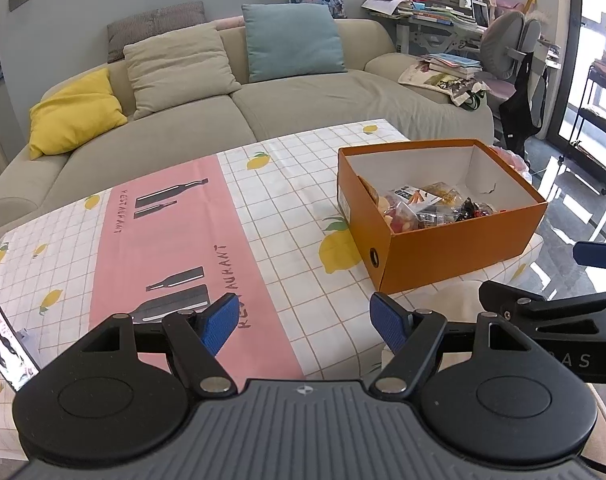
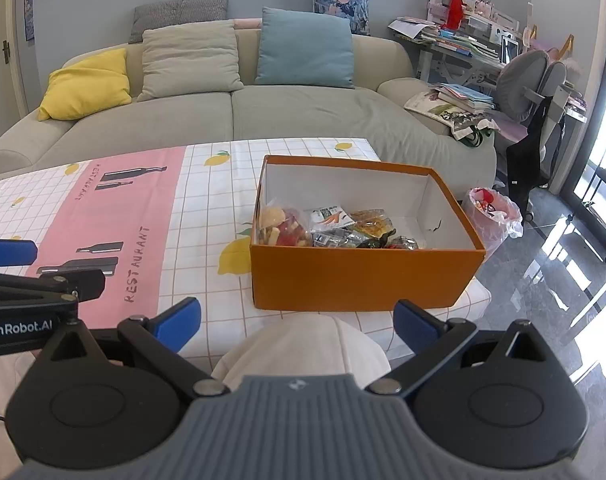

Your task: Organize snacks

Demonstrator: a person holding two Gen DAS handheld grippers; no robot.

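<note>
Ahead of both tools the table (image 2: 207,216) is spread with a cloth, the orange box (image 2: 363,276) is kept just beyond the empty, wide-open right gripper (image 2: 297,326), with the snacks (image 2: 327,228) heaped inside, presumably gathered for sorting, while the left gripper (image 1: 305,326) is likewise held released.

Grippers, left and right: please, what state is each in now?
Left gripper: open, holding nothing.
Right gripper: open, holding nothing.

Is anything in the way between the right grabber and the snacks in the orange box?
Only the box's own near wall. The right gripper hangs open in front of the orange box, with nothing else between them. The snacks lie behind that wall, and the box has no lid, so reaching over the top looks clear.
</note>
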